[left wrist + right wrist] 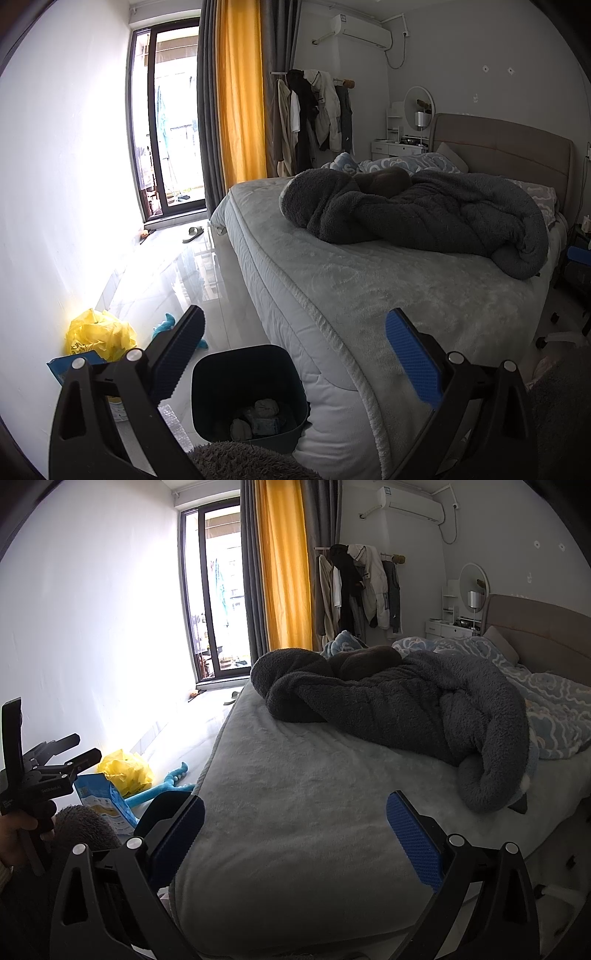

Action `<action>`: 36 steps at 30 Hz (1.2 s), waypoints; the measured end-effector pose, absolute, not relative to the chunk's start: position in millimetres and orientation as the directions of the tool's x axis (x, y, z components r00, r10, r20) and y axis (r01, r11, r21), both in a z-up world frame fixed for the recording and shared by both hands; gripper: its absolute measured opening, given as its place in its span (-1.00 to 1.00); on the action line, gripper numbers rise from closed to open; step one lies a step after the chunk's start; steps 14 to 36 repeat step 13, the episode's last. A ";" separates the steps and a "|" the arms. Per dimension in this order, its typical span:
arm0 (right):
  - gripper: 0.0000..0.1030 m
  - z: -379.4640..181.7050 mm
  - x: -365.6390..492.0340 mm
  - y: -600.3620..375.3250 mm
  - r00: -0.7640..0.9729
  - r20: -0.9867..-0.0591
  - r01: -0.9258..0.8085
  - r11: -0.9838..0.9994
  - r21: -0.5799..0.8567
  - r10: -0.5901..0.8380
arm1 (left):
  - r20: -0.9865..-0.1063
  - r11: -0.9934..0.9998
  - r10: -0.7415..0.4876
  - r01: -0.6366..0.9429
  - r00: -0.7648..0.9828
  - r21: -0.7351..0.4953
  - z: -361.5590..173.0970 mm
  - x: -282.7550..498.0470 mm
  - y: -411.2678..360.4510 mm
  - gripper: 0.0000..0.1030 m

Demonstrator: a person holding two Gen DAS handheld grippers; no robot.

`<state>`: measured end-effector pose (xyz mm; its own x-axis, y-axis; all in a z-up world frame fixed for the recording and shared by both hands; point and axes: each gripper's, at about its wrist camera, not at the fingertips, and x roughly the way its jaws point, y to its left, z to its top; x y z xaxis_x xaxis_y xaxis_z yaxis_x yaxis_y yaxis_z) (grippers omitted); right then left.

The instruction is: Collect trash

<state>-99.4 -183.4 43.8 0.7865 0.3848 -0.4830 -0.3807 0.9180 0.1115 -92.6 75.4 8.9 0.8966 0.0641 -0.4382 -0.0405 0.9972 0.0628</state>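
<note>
In the left wrist view, the left gripper (295, 354) was held with its blue-padded fingers (413, 363) spread wide and nothing between them. It was aimed down past the corner of the bed (369, 291), so that the dark bin (249, 391) stood framed between the fingers on the glossy floor, hard against the mattress side. Crumpled pale wads (264, 410) lay in the bottom of the bin, trash apparently already gathered there. Beside the wall, a yellow plastic bag (99, 334) and a blue printed packet (74, 363) were seen lying on the floor, likely the items left to collect; a blue plush toy (168, 325) lay near them. The bin was judged to have been placed within reach of both bed and litter.

In the right wrist view, the right gripper (295, 834) was likewise held spread and empty, raised over the grey bed cover (314, 812), which bore no visible litter beyond the bundled dark blanket (399, 709). At the left edge, a hand (16, 830) was seen grasping the other tool's handle. The yellow bag (125, 770) and blue packet (107, 805) were seen below it, beside the bed, well apart from the right tool, so a reach by the left was judged more natural.
</note>
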 end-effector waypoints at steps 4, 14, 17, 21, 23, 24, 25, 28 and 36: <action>0.93 43.7 -99.1 -183.9 0.786 -0.483 -0.381 0.918 0.111 0.385 | -0.439 0.997 0.067 -0.044 0.896 0.063 8.4 -93.3 75.5 0.94; 0.93 43.7 -98.7 -183.9 0.786 -0.483 -0.382 0.918 0.111 0.385 | -0.440 0.997 0.068 -0.045 0.895 0.063 7.9 -93.3 75.6 0.94; 0.93 43.7 -98.7 -183.9 0.786 -0.483 -0.382 0.918 0.111 0.385 | -0.440 0.997 0.068 -0.045 0.895 0.063 7.9 -93.3 75.6 0.94; 0.93 43.7 -98.7 -183.9 0.786 -0.483 -0.382 0.918 0.111 0.385 | -0.440 0.997 0.068 -0.045 0.895 0.063 7.9 -93.3 75.6 0.94; 0.93 43.7 -98.7 -183.9 0.786 -0.483 -0.382 0.918 0.111 0.385 | -0.440 0.997 0.068 -0.045 0.895 0.063 7.9 -93.3 75.6 0.94; 0.93 43.7 -98.7 -183.9 0.786 -0.483 -0.382 0.918 0.111 0.385 | -0.440 0.997 0.068 -0.045 0.895 0.063 7.9 -93.3 75.6 0.94; 0.93 43.7 -98.7 -183.9 0.786 -0.483 -0.382 0.918 0.111 0.385 | -0.440 0.997 0.068 -0.045 0.895 0.063 7.9 -93.3 75.6 0.94; 0.93 43.7 -98.7 -183.9 0.786 -0.483 -0.382 0.918 0.111 0.385 | -0.440 0.997 0.068 -0.045 0.895 0.063 7.9 -93.3 75.6 0.94; 0.93 43.7 -98.7 -183.9 0.786 -0.483 -0.382 0.918 0.111 0.385 | -0.440 0.997 0.068 -0.045 0.895 0.063 7.9 -93.3 75.6 0.94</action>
